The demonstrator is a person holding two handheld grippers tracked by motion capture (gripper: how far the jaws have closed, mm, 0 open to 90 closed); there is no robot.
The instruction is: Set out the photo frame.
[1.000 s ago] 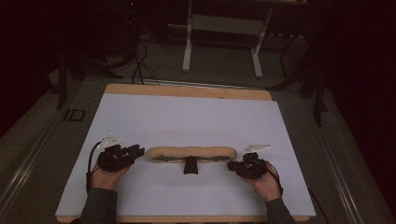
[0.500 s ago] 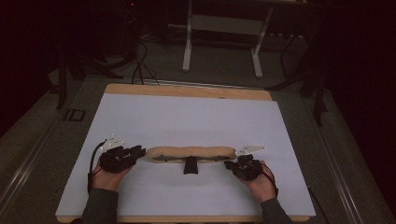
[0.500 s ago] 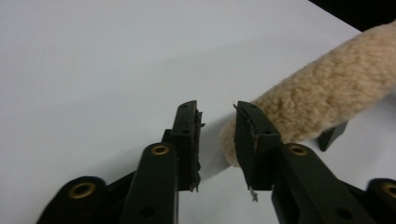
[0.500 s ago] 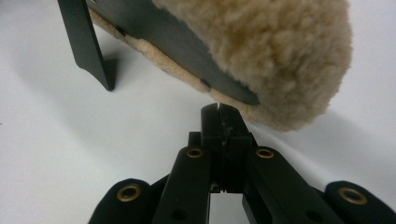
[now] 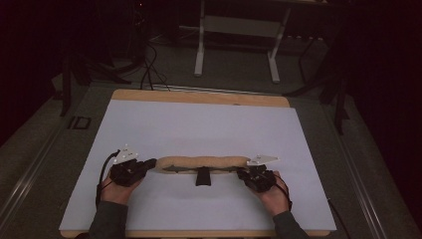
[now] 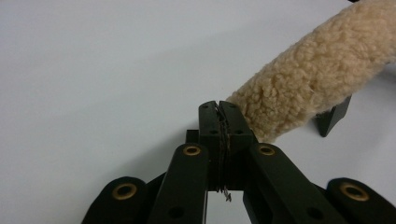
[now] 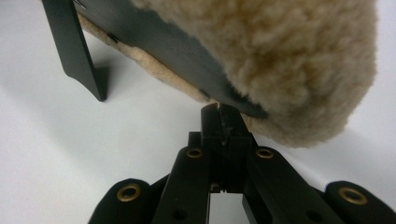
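High view: a long fleecy pad (image 5: 204,162) with a black strap (image 5: 202,177) hanging from its middle lies across the lower centre of the frame on my white desk (image 5: 199,124). My left tongs (image 5: 148,165) sit at its left end and my right tongs (image 5: 242,173) at its right end. In the left gripper view, my left tongs (image 6: 218,108) have just been closing and now stand pressed together; the fleece end lies just right of the tips, and I cannot tell whether any of it is pinched. In the right gripper view, my right tongs (image 7: 219,112) are closed as well, their tips meeting the pad's dark underside edge at the frame's centre; I cannot tell whether they grip it.
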